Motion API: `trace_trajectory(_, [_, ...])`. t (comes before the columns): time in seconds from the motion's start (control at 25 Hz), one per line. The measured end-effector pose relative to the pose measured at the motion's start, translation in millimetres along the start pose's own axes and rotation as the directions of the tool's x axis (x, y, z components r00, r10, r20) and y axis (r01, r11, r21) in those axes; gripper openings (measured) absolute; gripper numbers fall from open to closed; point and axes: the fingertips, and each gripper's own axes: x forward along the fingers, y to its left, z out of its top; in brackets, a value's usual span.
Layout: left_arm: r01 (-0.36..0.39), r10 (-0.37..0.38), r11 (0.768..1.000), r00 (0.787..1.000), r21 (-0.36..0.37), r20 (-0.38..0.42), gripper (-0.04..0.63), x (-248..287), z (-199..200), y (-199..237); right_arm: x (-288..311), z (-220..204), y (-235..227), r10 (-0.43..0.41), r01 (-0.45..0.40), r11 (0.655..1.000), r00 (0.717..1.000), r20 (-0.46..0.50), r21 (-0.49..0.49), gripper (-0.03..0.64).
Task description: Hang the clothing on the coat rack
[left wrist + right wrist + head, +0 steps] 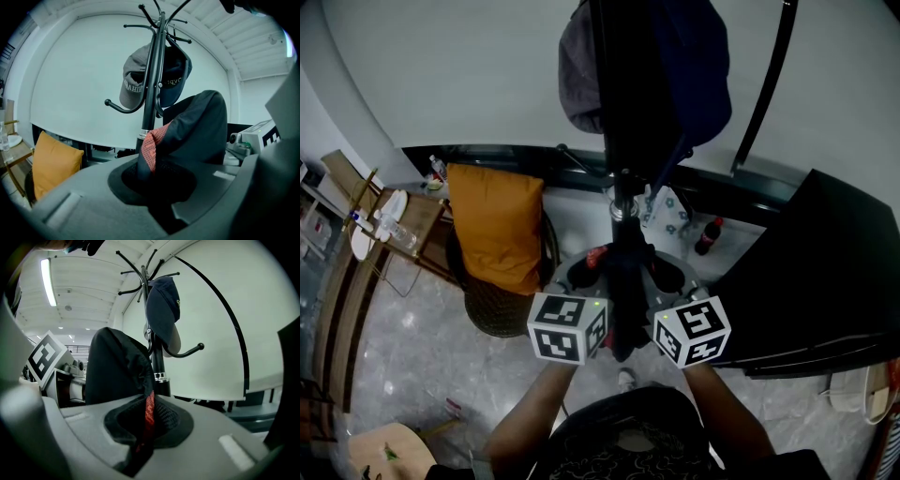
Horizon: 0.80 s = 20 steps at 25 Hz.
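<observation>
Both tools are biting cloth. The left gripper (154, 187) is pinched tight on a fold of the dark garment (624, 298) with orange-red mesh lining showing. The right gripper (144, 434) is closed on a dark edge, with a red strip running down through its jaws. The garment hangs bunched between them, just in front of the coat rack (151, 93) and not yet on any hook.

I read this as the lift-and-hook step. Raise the fold above a hook tip, drape it over, and let go only once the cloth bears on the hook.

Head view shows the grippers side by side and an orange cushion (497, 225) far left, but the hooks are lost in the dark. Left gripper view supplies a bare curved hook (117, 107) under a gray cap (132, 82). Right gripper view adds a free hook (188, 351) below a navy cap (161, 315).
</observation>
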Motion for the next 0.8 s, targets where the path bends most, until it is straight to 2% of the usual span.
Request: trace_trajectory(0.8, [-0.006,0.005,1.000,1.000,-0.028,-0.013,0.029,-6.4,-13.9,-7.4,-11.3,-13.4,4.9,0.002,-0.002,1.000,0.999,-0.049,0.004,0.031])
